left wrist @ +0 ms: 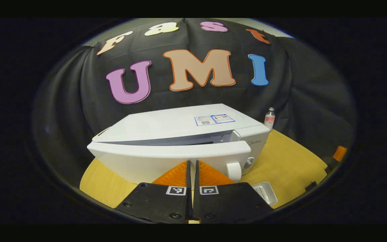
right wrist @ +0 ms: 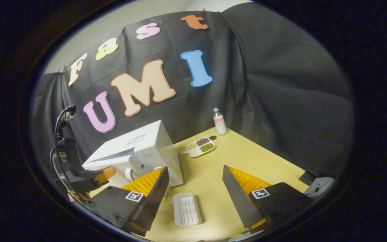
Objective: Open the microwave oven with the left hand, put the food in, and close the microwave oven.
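Note:
The white microwave point(left wrist: 180, 134) stands on the wooden table point(left wrist: 287, 164), its door point(left wrist: 166, 156) ajar with a narrow gap along the top. My left gripper point(left wrist: 192, 163) is shut, its tips right at the door's front, left of the round knob point(left wrist: 233, 171); whether they pinch any part of the door is hidden. The right gripper view shows that gripper point(right wrist: 102, 173) at the microwave's point(right wrist: 146, 148) front. The food, a white divided dish of grains and beans point(right wrist: 201, 146), sits behind the microwave's right side. My right gripper point(right wrist: 195, 168) hangs open above the table, holding nothing.
A small white slotted tray point(right wrist: 187, 208) lies on the table point(right wrist: 247, 158) just in front of the microwave, below my right gripper. A small bottle point(right wrist: 219, 121) stands at the table's back edge near the black cloth wall. A dark device point(right wrist: 316, 185) sits off the table's right edge.

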`<state>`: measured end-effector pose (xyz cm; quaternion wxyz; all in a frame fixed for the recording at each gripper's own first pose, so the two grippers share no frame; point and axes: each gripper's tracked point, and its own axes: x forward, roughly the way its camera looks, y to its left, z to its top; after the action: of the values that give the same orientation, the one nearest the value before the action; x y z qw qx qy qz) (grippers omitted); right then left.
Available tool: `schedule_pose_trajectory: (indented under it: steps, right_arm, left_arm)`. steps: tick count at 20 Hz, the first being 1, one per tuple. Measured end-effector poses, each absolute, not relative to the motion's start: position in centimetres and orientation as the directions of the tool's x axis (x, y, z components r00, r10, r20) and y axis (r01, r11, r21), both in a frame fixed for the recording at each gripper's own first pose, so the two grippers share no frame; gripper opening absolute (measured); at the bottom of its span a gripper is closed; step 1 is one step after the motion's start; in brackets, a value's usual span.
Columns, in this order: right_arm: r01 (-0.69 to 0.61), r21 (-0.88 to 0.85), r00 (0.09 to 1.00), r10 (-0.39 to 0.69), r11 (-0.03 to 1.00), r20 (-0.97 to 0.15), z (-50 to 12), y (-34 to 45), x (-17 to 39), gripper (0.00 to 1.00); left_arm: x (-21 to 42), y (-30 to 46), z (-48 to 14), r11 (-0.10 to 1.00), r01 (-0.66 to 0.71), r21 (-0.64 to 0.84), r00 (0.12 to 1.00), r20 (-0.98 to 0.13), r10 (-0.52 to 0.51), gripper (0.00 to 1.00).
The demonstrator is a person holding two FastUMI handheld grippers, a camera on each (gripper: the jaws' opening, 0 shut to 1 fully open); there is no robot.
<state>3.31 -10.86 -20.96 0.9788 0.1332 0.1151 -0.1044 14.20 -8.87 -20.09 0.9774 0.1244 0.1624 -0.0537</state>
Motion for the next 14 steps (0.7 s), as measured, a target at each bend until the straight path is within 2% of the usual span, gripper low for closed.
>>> schedule_pose_trajectory:
  steps: [14]
  right_arm:
    - [0.242, 0.231, 0.937, -0.166, 0.942, -0.307, -22.5, -10.7, 4.8, 0.91]
  left_arm:
    - [16.8, -10.4, -20.6, 0.974, 0.099, 0.202, 0.956, -0.291, -0.037, 0.00]
